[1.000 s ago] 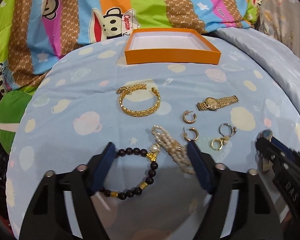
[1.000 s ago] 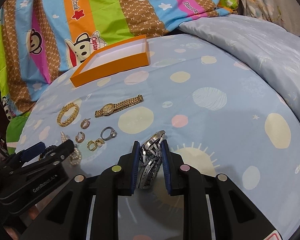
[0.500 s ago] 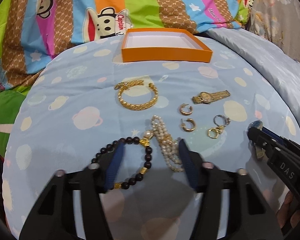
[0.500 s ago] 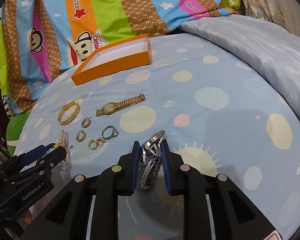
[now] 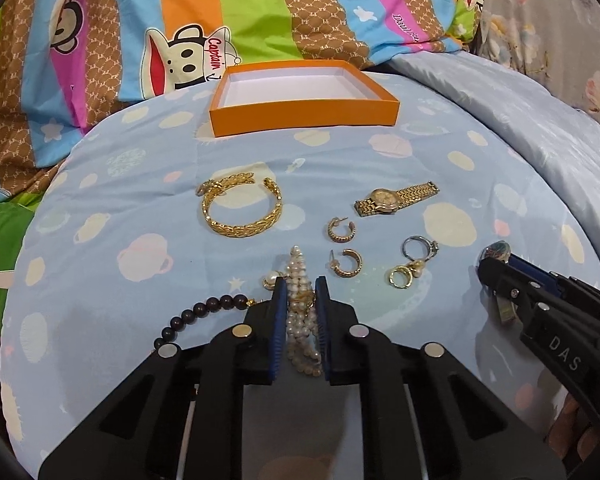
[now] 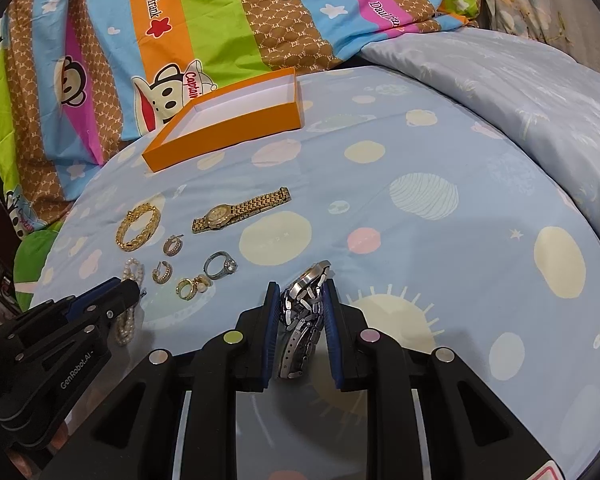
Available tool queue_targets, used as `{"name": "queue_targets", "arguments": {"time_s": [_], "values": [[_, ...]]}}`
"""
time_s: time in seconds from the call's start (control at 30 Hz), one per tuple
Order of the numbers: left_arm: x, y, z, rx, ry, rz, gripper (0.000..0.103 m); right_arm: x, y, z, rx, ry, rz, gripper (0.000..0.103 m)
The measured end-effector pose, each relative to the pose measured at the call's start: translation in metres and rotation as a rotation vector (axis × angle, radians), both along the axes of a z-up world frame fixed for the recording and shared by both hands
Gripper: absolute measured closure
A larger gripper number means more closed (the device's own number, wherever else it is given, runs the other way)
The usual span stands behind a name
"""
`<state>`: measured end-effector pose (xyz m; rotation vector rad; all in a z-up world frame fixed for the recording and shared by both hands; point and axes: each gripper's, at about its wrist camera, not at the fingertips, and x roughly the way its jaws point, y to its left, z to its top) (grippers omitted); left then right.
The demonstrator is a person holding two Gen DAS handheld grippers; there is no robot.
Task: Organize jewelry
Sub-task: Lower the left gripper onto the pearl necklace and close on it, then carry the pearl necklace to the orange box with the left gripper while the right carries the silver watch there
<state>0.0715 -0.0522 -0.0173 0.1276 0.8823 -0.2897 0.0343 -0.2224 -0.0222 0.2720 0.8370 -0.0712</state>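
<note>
left view only: dark bead bracelet (image 5: 204, 312) beside my left gripper (image 5: 300, 312), jaws closing on pearl bracelet (image 5: 300, 320);
right view: my right gripper (image 6: 300, 312) clamps silver watch (image 6: 304, 304), band hanging

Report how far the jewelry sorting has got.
Done: nothing; the orange box is empty. In hand: the right gripper clamps the silver watch; the left gripper is closing on the pearl bracelet. Left: gold bangle, gold watch, hoop earrings, rings, dark bead bracelet.

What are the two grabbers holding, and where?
Left gripper: jaws closing around the pearl bracelet's bunched strands. Right gripper: shut on the silver watch, by its metal band.
</note>
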Motion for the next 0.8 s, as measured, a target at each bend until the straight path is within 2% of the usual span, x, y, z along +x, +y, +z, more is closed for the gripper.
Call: {"name": "queue_targets", "arguments": {"time_s": [0.23,0.43,0.67,0.8], "values": [[-0.010,0.014,0.018,-0.088,-0.028,-0.011,0.090,-0.005,0.001,0.005,0.004,-0.036,0.006,0.084],[-0.016,0.032,0.054,-0.146,-0.074,-0.021,0.090,-0.007,0.003,0.020,0.022,-0.067,0.032,0.085],[0.005,0.046,0.083,-0.119,-0.117,-0.035,0.089,0.011,-0.001,0.056,0.021,-0.121,0.079,0.085],[0.038,0.049,0.092,-0.094,-0.140,-0.033,0.089,0.040,-0.006,0.078,0.025,-0.161,0.115,0.085]]}}
